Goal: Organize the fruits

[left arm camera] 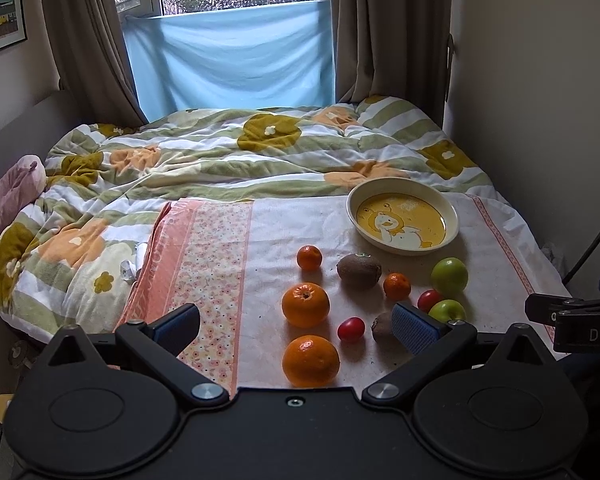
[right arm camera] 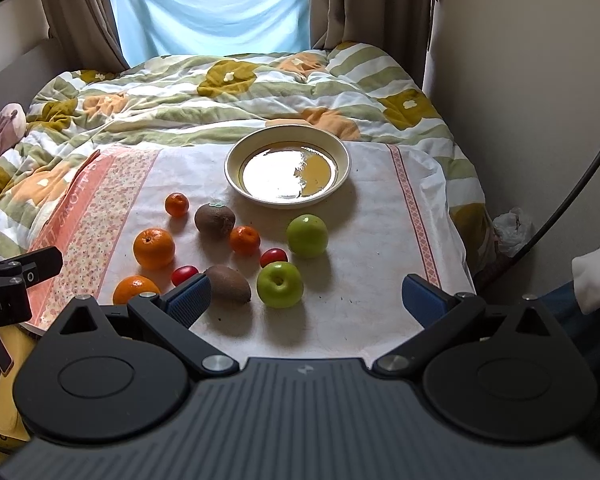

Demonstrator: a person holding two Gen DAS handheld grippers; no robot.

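Fruit lies on a white cloth [left arm camera: 284,224] on the bed: two oranges [left arm camera: 305,305] [left arm camera: 311,360], two small mandarins [left arm camera: 309,257] [left arm camera: 397,286], two kiwis [left arm camera: 359,271] [right arm camera: 228,283], two red tomatoes [left arm camera: 351,329] [right arm camera: 274,257] and two green apples [left arm camera: 449,276] [right arm camera: 279,284]. A cream dish [left arm camera: 402,215] [right arm camera: 287,167] with a yellow cartoon bottom sits empty behind them. My left gripper [left arm camera: 296,326] is open, above the near oranges. My right gripper [right arm camera: 306,296] is open, just short of the near apple and kiwi.
A flowered quilt [left arm camera: 204,152] covers the bed behind the cloth. A wall [right arm camera: 532,80] runs close along the right side. A pink soft toy [left arm camera: 10,196] lies at the left edge. Curtains and a blue sheet [left arm camera: 232,60] hang at the window.
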